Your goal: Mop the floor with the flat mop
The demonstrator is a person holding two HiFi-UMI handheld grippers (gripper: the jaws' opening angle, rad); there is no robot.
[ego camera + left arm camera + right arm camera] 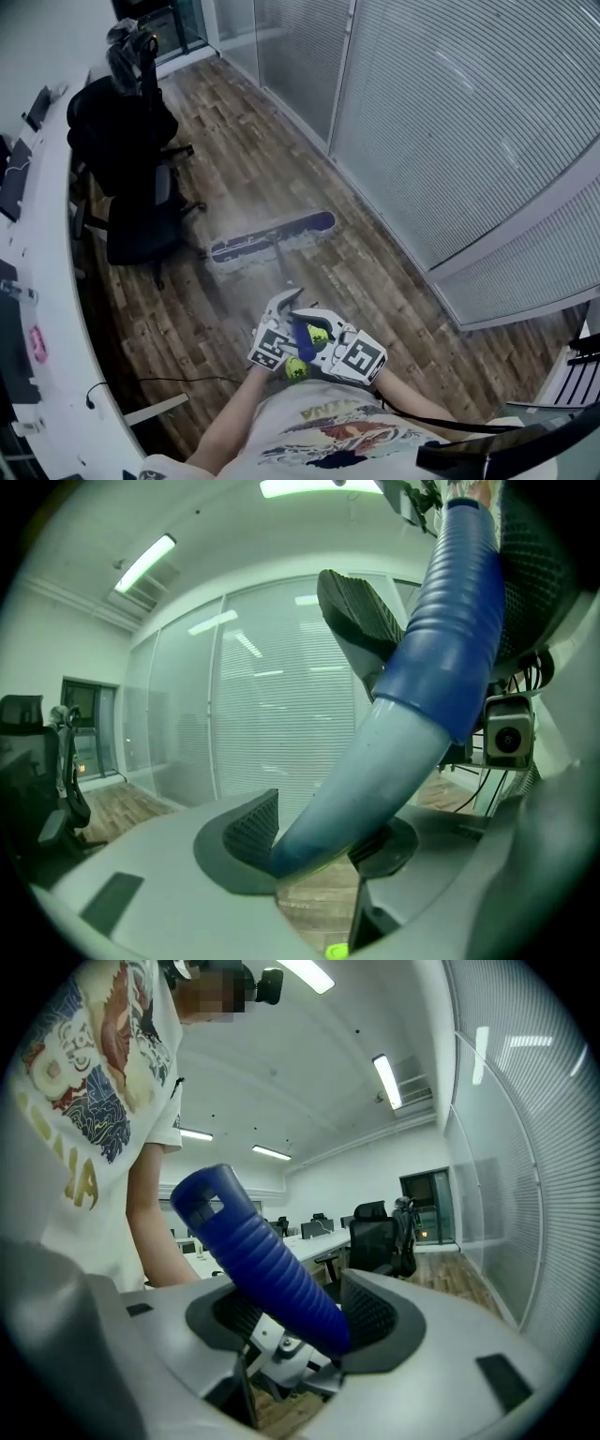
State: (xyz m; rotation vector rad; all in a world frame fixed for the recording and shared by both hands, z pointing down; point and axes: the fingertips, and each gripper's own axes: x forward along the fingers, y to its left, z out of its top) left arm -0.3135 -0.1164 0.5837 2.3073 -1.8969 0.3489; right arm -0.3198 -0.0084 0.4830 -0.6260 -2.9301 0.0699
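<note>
Spanning wood-plank floor [246, 155], flat mop [272, 236] lies near office chairs [139, 211].

No legible text anywhere.

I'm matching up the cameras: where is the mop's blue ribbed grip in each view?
Head view: blue grip low centre.
Left gripper view: grip upper right, slanting down.
Right gripper view: grip centre, rising leftward.
Shared landmark: the blinds wall.
</note>
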